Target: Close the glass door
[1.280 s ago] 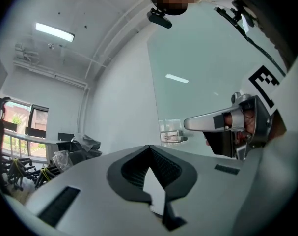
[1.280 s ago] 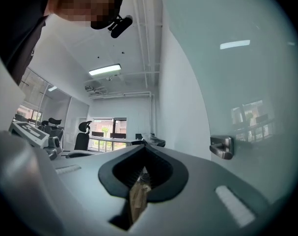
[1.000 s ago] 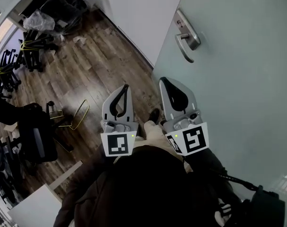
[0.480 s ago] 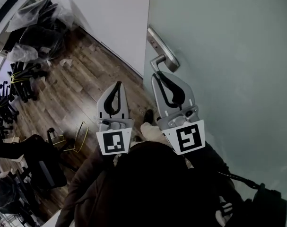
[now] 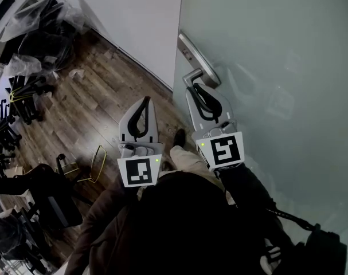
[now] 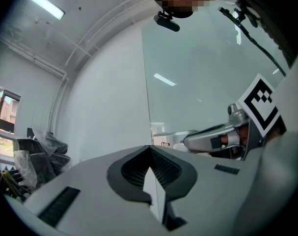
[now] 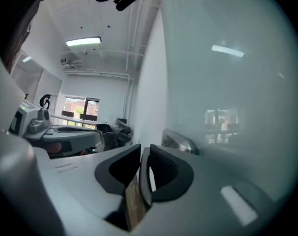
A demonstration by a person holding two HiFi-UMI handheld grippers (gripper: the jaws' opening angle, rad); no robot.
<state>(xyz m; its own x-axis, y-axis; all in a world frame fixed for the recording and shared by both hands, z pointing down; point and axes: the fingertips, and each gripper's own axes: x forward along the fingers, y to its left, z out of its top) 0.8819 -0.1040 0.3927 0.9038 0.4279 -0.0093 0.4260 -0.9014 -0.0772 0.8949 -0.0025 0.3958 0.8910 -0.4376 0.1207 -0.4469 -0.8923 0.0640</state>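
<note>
Head view: right gripper (image 5: 196,90) nosed up right under the lever of the door handle (image 5: 200,73), touching or as good as, jaws pressed together on nothing. Left gripper (image 5: 145,101) hanging beside it over the wood floor (image 5: 88,96), also closed and empty. Glass door (image 5: 277,67) filling the right side, edge close against the white wall (image 5: 139,22). Probably nearly shut, can't tell if latched.

Left gripper view: pads meeting, nothing between.

Right gripper view: just a sliver between the pads, nothing in it, handle just beyond the tips.

Best bet: keep closed and push steadily by the handle rather than on bare glass, right till the latch catches.

Versus a second back: handle well clear of the tips then, right at them now.
</note>
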